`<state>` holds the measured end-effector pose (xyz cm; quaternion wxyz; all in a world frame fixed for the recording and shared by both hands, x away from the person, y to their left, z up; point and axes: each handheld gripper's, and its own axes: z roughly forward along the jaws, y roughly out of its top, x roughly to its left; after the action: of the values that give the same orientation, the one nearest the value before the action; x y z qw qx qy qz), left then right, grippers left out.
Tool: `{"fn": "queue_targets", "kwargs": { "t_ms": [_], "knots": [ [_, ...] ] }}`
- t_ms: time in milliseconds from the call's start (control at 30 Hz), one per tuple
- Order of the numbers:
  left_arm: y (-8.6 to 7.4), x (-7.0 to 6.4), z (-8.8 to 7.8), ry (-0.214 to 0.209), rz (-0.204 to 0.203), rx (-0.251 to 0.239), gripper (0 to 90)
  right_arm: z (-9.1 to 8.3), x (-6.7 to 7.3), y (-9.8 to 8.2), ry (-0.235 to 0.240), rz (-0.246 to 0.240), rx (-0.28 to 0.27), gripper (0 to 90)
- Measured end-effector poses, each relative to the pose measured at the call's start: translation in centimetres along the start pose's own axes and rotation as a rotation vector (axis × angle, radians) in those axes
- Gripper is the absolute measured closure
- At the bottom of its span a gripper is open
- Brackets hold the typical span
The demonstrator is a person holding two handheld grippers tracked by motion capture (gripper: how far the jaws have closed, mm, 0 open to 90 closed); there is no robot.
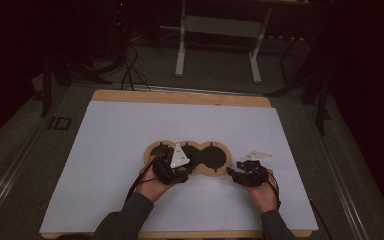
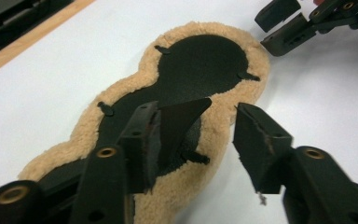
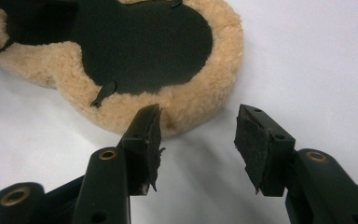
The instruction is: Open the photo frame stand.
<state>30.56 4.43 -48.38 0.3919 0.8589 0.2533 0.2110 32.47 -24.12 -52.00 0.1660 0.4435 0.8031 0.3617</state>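
Observation:
A tan fleece pad (image 1: 214,156) with three round black lobes lies flat on the white sheet, a little right of the middle. My left gripper (image 1: 189,173) hovers at the pad's near edge and is open. In the left gripper view the pad (image 2: 200,60) stretches away from my left gripper (image 2: 221,116), one jaw over the black part, the other over the white sheet, and the fleece rim lies in the gap unpressed. My right gripper (image 1: 232,173) is open just off the pad's right end, also seen as the right gripper (image 2: 284,28). Nothing sits between the jaws of my right gripper (image 3: 198,121), which face the pad (image 3: 135,46).
The white sheet (image 1: 130,130) covers a wooden table (image 1: 180,96), with bare sheet all round the pad. Behind the table stand a metal frame (image 1: 220,30) and dark cables (image 1: 127,65) on the floor. The room is dim.

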Motion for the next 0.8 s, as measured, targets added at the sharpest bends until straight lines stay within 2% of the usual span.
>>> {"fn": "queue_targets", "kwargs": {
  "t_ms": [200, 333, 467, 800],
  "knots": [
    [0.1, 0.3, 1.2, -0.015, 0.004, 0.028, 40.9, 0.0, 0.0, 0.0, 0.002, 0.001, -0.001, 49.6],
    [0.1, 0.3, 1.9, 0.002, 0.033, 0.052, 38.8, 0.0, 0.0, 0.0, 0.004, 0.001, -0.001, 49.5],
    [0.2, 0.1, 2.8, 0.044, 0.079, 0.093, 39.1, 0.0, 0.0, 0.0, 0.004, 0.0, 0.0, 49.5],
    [0.3, 0.6, 4.1, 0.082, 0.064, 0.138, 52.7, -0.1, -0.1, 0.0, 0.004, 0.002, -0.004, 49.5]
  ]
}}
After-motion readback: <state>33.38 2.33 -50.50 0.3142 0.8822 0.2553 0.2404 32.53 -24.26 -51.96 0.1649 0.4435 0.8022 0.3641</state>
